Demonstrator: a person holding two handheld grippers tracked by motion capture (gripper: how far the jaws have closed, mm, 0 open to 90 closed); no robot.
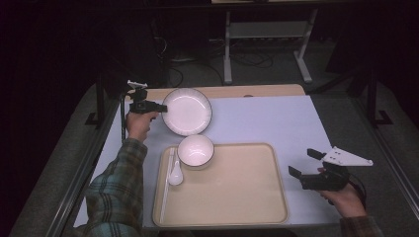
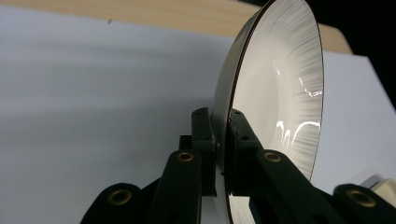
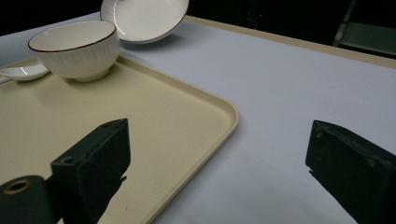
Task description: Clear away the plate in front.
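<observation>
The work in hand looks like gathering tableware onto the beige tray (image 1: pixel 232 197), and it seems roughly midway. A white bowl (image 1: pixel 195 150) with a dark rim already stands at the tray's far left corner, and a white spoon (image 1: pixel 175 173) lies just beside it along the tray's left edge, so those two pieces appear settled. The white plate (image 1: pixel 187 111) is not yet on the tray: the left gripper (image 1: pixel 159 106) has its jaws clamped on the plate's left rim, one jaw on each face of the thin edge, as the left gripper view shows closely with the plate (image 2: pixel 275 98) tilted steeply. In the right gripper view the plate (image 3: pixel 142 16) is canted with its near edge lifted above the pale table cover (image 3: pixel 280 93), behind the bowl (image 3: pixel 74 46). What is left, by this reading, is to carry the plate over and set it down on the open part of the tray. The right gripper (image 1: pixel 301 163) hangs off the tray's right side with its jaws spread wide and nothing between them. Whether any part of the plate's far edge touches the table cannot be told. The room beyond the table is dark, with little more than a metal stand (image 1: pixel 267 44) to make out.
</observation>
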